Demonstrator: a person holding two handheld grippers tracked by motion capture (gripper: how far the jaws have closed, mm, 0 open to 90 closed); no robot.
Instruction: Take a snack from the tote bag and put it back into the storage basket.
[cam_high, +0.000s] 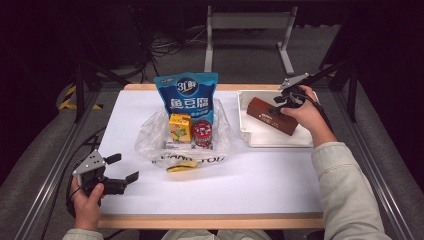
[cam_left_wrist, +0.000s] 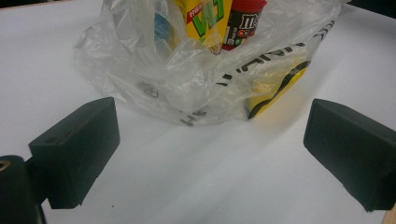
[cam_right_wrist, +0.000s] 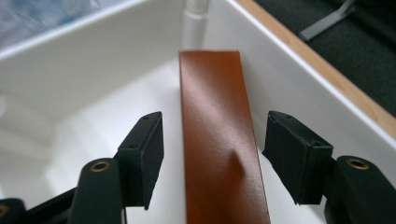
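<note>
surface: white table | on it: clear plastic bag centre, white tray far right

Brown box, white tray, blue snack bag, yellow carton, red-lidded jar

The left hand sits low at about 8 o'clock on the table. It holds the left gripper, whose jaws are wide apart and point toward 2 o'clock. The right arm reaches up to about 1 o'clock. The right hand holds the right gripper, jaws apart, pressing on nothing.
</note>
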